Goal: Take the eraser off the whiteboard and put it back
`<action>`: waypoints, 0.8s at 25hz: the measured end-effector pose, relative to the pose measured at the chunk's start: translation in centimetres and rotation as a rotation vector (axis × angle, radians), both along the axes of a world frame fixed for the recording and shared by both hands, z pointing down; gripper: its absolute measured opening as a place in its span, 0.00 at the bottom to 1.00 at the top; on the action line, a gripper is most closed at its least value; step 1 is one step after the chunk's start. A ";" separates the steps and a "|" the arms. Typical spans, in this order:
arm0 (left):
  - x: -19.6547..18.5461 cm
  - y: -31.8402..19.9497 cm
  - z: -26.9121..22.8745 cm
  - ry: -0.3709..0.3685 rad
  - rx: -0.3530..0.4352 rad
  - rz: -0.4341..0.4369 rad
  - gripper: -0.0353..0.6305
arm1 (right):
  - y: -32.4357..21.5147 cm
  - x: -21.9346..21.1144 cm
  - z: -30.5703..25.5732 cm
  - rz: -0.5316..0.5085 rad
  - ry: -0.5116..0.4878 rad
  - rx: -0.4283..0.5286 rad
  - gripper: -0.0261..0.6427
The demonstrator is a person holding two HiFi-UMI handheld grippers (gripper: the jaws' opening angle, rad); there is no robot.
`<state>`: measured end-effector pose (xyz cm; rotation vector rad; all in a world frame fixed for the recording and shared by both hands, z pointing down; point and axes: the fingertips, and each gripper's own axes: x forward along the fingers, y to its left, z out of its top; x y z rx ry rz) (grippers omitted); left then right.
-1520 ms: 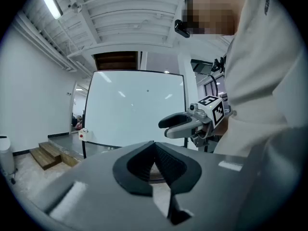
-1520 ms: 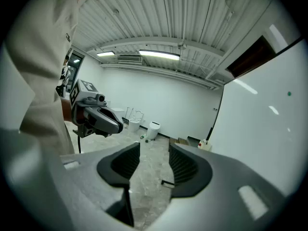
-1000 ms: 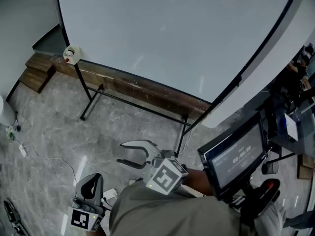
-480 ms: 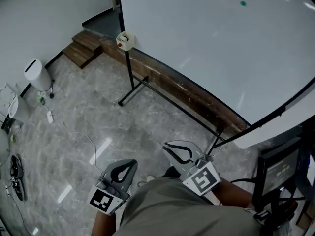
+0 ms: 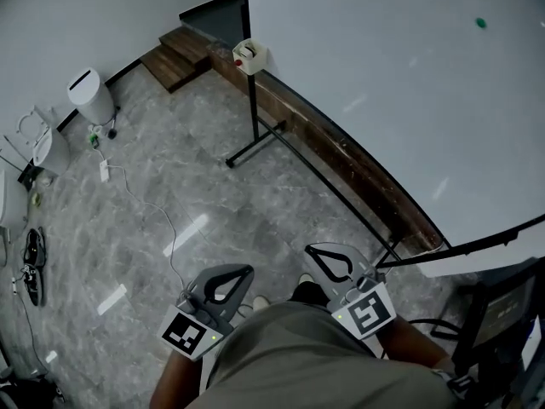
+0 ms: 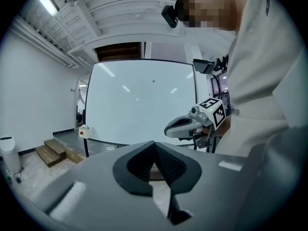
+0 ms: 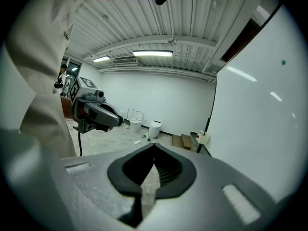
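Two grey handheld tools were in the shot, both held low in front of the person's torso, side by side but not touching. The left gripper point(image 5: 249, 270) was clenched with its tips meeting, and nothing sat between the jaws. Same deal for the right gripper point(image 5: 309, 250): its jaws had just been closing and were now fully pinched together on nothing at all.

The small off-white boxy eraser with a red spot point(image 5: 249, 55) was up at the lower left corner of the big white whiteboard point(image 5: 383, 83), right where the board met its black metal stand point(image 5: 255, 130). That put it well apart from both tools, so neither was anywhere close to touching it. Both were aimed roughly out over the grey marbled floor point(image 5: 170, 186) rather than straight at the eraser.

Higher on the board there was a tiny green dot point(image 5: 481, 22). Off to the left, a white bin point(image 5: 90, 95) stood by the wall, and some brown wooden steps point(image 5: 180, 56) lay near the board's corner.
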<state>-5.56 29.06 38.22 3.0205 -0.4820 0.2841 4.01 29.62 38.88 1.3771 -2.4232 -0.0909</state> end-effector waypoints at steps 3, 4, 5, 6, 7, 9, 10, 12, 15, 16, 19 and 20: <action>2.4 -1.2 -0.1 -0.011 -0.010 -0.030 0.06 | -1.4 2.7 0.4 -0.012 0.005 -0.011 0.04; 3.2 -1.7 -0.2 -0.013 -0.013 -0.040 0.06 | -2.0 3.7 0.4 -0.014 0.006 -0.016 0.04; 4.0 -2.2 -0.3 -0.015 -0.017 -0.052 0.06 | -2.6 4.7 0.5 -0.018 0.007 -0.021 0.04; 4.8 -2.7 -0.5 -0.017 -0.021 -0.063 0.06 | -3.2 5.6 0.4 -0.024 0.009 -0.024 0.04; 5.5 -3.1 -0.6 -0.020 -0.024 -0.074 0.06 | -3.7 6.5 0.4 -0.030 0.009 -0.023 0.04; 7.0 -3.8 -0.6 -0.032 -0.027 -0.095 0.06 | -4.4 8.2 0.4 -0.043 -0.002 -0.021 0.05; 7.7 -4.1 -0.5 -0.038 -0.027 -0.107 0.06 | -4.8 9.0 0.7 -0.051 -0.012 -0.025 0.05; 8.9 -4.8 -0.3 -0.047 -0.020 -0.130 0.06 | -5.6 10.2 1.4 -0.075 -0.026 -0.037 0.05; 10.1 -5.9 -0.3 -0.036 -0.013 -0.168 0.06 | -6.8 11.0 2.7 -0.112 -0.031 -0.060 0.05; 10.2 -6.2 -0.3 -0.034 -0.013 -0.177 0.06 | -7.2 11.0 3.0 -0.122 -0.034 -0.067 0.05; 9.7 -7.4 0.0 -0.050 -0.022 -0.192 0.06 | -8.9 10.6 3.6 -0.144 -0.040 -0.082 0.05; 9.3 -8.0 0.2 -0.051 -0.024 -0.196 0.06 | -9.7 10.3 3.8 -0.150 -0.035 -0.085 0.05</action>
